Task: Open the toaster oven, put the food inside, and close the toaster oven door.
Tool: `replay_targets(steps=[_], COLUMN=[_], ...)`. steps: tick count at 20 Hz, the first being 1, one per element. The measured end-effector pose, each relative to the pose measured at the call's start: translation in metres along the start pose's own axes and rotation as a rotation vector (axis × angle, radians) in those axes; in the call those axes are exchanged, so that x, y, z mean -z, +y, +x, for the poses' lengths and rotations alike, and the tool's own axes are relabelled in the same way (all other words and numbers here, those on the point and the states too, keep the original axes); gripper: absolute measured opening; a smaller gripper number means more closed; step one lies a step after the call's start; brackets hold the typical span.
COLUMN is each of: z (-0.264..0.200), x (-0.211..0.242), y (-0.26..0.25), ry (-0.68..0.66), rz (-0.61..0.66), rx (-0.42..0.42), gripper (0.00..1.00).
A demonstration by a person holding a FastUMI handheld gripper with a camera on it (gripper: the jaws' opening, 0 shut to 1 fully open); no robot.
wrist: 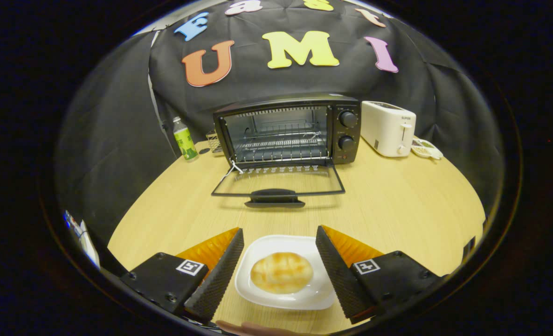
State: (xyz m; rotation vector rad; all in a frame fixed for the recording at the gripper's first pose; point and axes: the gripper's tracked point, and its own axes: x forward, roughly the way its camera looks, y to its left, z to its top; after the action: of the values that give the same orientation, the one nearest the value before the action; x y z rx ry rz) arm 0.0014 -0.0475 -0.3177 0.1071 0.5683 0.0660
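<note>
The black toaster oven (288, 133) sits at the far side of the pale wooden table (397, 205) with its glass door (279, 179) already dropped flat toward us, handle (274, 198) nearest, so the wire rack inside lies open to a straight push from the front. On the near side, in line with that opening, a golden round bread bun (281, 272) rests on a white square plate (276, 298). The tongs (279, 242) are spread wide, one finger on each side of the plate and neither pressing on it as far as I can see; they look set to close on the plate's edges, not on the soft bun. A white pop-up toaster (388, 128) and a green-labelled bottle (184, 139) flank the oven, well out of the way.
</note>
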Motion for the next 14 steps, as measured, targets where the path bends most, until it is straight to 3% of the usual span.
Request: replay_targets(steps=[7, 14], z=[0.003, 0.006], x=[0.045, 0.063], y=[-0.004, -0.001], ry=[0.032, 0.003], rz=[0.042, -0.035], rx=[0.017, 0.05], gripper=[1.0, 1.0])
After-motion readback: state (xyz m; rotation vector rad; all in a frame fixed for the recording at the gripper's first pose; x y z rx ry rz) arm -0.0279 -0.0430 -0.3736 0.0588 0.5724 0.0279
